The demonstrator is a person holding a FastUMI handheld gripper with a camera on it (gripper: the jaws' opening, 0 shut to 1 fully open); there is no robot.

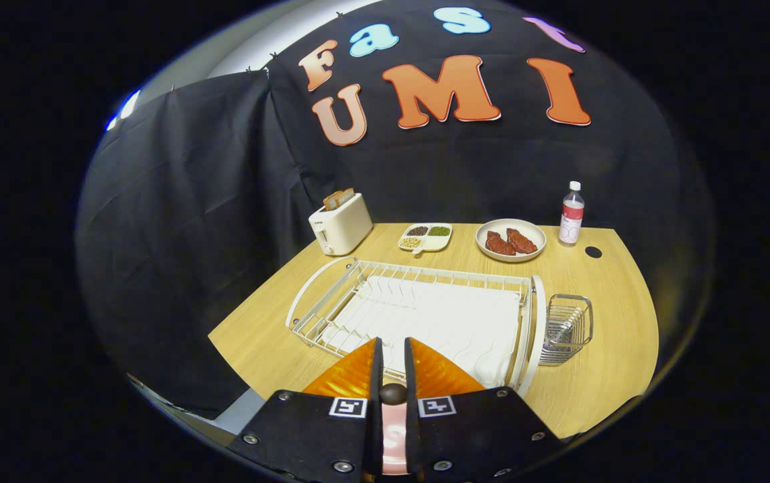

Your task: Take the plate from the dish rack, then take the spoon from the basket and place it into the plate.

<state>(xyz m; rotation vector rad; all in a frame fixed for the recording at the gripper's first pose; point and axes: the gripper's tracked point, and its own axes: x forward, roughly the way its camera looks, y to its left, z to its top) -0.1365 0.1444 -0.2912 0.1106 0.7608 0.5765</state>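
A white wire dish rack (358,295) on a white drain tray lies on the wooden table just beyond my fingers. A white plate (536,315) stands on edge at the rack's right end. Right of it, a small wire basket (583,315) hangs on the rack, with something metallic (555,333) inside that looks like the spoon. My gripper (392,343) hovers above the table's near edge, in front of the rack. Its orange fingers (351,376) stand close together with only a narrow gap and hold nothing.
At the back of the table stand a white toaster (341,225) with bread, a divided dish (425,237) of grains, a plate of red meat (511,239) and a bottle (571,215). Bare wood (606,376) lies right of the basket and left of the rack.
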